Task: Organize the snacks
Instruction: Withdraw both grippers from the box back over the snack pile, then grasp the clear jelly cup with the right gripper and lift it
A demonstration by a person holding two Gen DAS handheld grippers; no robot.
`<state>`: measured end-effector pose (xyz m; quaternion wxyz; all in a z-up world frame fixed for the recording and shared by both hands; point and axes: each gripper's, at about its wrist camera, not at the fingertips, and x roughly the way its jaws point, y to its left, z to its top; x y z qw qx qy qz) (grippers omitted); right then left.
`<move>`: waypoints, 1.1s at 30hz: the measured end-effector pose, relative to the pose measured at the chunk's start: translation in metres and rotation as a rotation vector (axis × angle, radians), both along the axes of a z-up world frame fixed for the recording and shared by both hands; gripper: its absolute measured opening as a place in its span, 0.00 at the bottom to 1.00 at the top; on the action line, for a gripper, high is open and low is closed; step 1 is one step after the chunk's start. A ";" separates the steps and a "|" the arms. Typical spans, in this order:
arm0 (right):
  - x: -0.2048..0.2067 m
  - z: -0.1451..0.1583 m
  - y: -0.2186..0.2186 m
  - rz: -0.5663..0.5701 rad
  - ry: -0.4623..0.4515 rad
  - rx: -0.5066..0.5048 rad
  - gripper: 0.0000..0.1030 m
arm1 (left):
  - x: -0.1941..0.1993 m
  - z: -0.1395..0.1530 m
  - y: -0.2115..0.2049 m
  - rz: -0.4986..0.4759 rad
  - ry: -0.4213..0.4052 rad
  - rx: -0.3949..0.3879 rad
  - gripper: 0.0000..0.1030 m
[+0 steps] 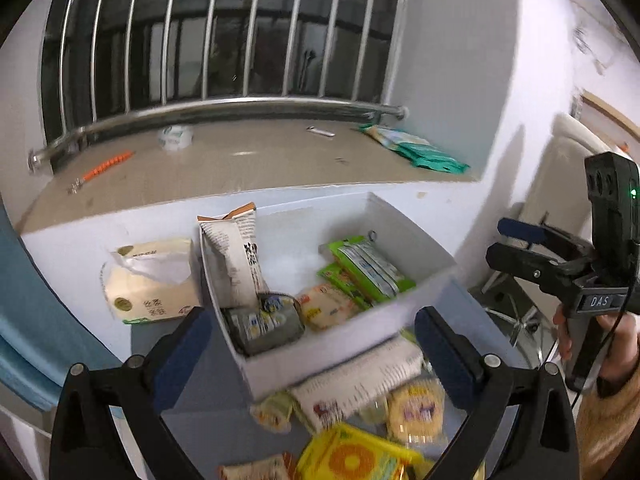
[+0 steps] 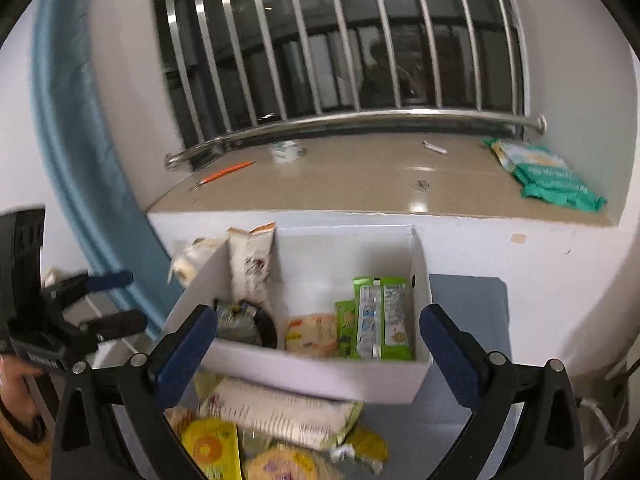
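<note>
A white box stands on the grey table and holds a tall white packet, green packets, a pale yellow packet and a grey packet. Loose snacks lie in front of it: a long white packet, round yellow packets and a yellow bag. My left gripper is open and empty above them. My right gripper is open and empty.
A tissue pack sits left of the box. The beige windowsill behind holds teal wipe packs, an orange pen and a tape roll. A blue curtain hangs at the left.
</note>
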<state>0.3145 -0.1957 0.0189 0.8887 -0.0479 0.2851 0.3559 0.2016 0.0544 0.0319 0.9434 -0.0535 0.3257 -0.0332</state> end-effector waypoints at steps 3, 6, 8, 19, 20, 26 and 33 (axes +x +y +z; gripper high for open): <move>-0.036 -0.004 -0.010 0.043 -0.047 -0.009 1.00 | -0.037 -0.002 -0.006 -0.022 -0.024 -0.003 1.00; -0.075 -0.018 -0.024 0.078 -0.067 -0.012 1.00 | -0.072 -0.011 -0.010 -0.055 -0.034 -0.033 1.00; -0.093 -0.030 -0.031 0.100 -0.059 -0.017 1.00 | -0.096 -0.022 -0.013 -0.053 -0.036 -0.028 1.00; -0.125 -0.089 -0.019 0.157 -0.034 -0.199 1.00 | -0.165 -0.064 -0.021 -0.016 0.034 -0.030 1.00; -0.123 -0.090 -0.014 0.159 -0.020 -0.201 1.00 | -0.167 -0.065 -0.022 -0.014 0.032 -0.031 1.00; -0.099 -0.114 0.032 0.164 0.148 -0.188 1.00 | -0.178 -0.060 -0.028 -0.028 0.004 -0.039 1.00; -0.061 -0.151 0.074 0.139 0.257 -0.244 1.00 | -0.185 -0.063 -0.026 -0.029 0.014 -0.027 1.00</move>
